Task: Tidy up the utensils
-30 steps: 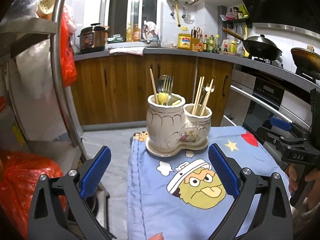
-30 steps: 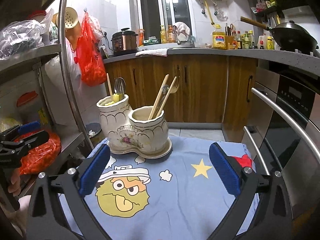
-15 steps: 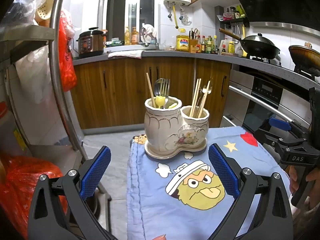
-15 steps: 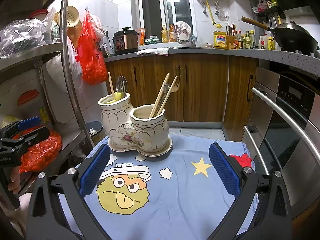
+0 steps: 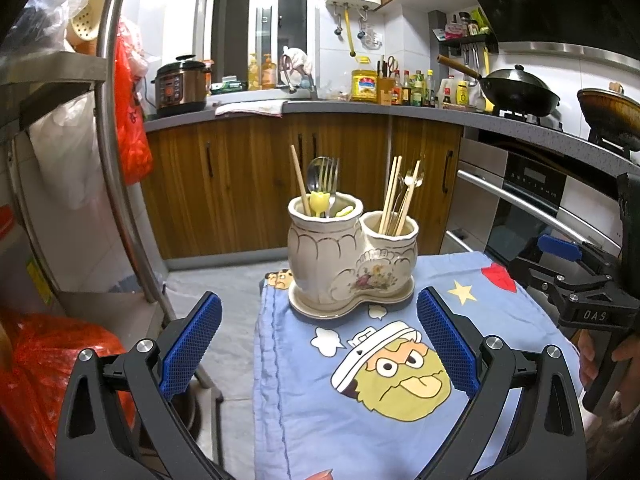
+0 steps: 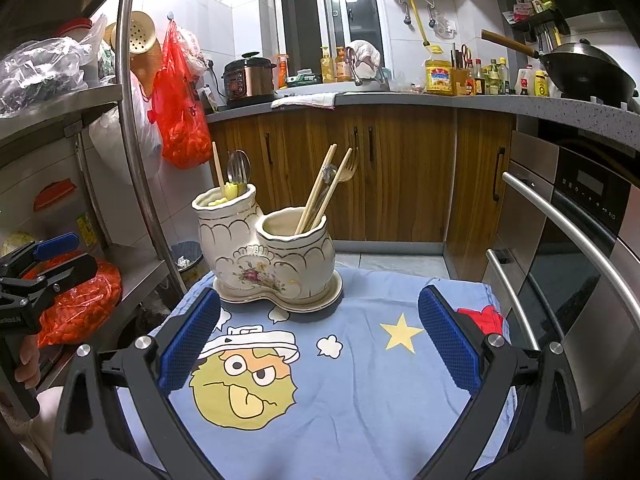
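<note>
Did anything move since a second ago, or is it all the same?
Almost the same. Both open grippers, left gripper and right gripper, eased slightly back from the utensil holder, so it looks a bit higher and farther. Nothing was grabbed or dropped. The holder, its utensils and the blue cloth stayed put.

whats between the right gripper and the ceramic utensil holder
Only bare blue cartoon cloth lies between the open right gripper and the ceramic utensil holder; no loose utensil is there. The right wrist view shows it.

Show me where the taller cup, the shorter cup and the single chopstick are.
taller cup [image 5: 326,248], left wrist view, on its front wall.
shorter cup [image 6: 298,256], right wrist view, on its front wall.
single chopstick [image 5: 298,172], left wrist view, on its shaft above the rim.
</note>
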The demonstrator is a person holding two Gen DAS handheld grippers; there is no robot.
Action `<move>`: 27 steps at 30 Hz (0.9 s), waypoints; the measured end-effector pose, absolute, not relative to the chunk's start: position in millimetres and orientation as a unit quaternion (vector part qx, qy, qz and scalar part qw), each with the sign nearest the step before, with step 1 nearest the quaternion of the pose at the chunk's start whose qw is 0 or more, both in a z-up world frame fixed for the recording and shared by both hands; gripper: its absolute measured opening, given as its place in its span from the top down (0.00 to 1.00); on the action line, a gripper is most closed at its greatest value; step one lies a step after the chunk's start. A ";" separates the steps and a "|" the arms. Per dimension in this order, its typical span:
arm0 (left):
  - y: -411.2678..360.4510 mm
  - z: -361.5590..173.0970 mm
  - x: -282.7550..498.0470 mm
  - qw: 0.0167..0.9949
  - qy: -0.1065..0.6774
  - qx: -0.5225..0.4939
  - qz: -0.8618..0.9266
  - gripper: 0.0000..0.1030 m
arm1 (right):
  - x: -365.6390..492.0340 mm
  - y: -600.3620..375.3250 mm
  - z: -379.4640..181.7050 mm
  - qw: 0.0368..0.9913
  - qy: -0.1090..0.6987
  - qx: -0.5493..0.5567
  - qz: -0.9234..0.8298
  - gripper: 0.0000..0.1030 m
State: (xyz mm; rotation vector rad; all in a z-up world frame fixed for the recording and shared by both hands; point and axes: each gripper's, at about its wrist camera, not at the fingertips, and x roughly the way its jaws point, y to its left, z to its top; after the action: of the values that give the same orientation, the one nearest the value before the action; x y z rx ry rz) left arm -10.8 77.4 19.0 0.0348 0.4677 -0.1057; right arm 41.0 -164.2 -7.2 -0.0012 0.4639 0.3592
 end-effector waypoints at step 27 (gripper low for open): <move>78.2 18.8 -9.2 0.971 0.232 0.020 -0.052 0.06 | 48.3 -164.8 -11.5 0.955 0.238 -0.002 0.177 0.05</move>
State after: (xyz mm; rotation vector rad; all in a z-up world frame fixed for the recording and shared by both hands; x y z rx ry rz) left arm -9.2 78.2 18.8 0.0408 0.4679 -0.1050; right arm 48.3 -164.8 -11.5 -0.0050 0.4828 0.3592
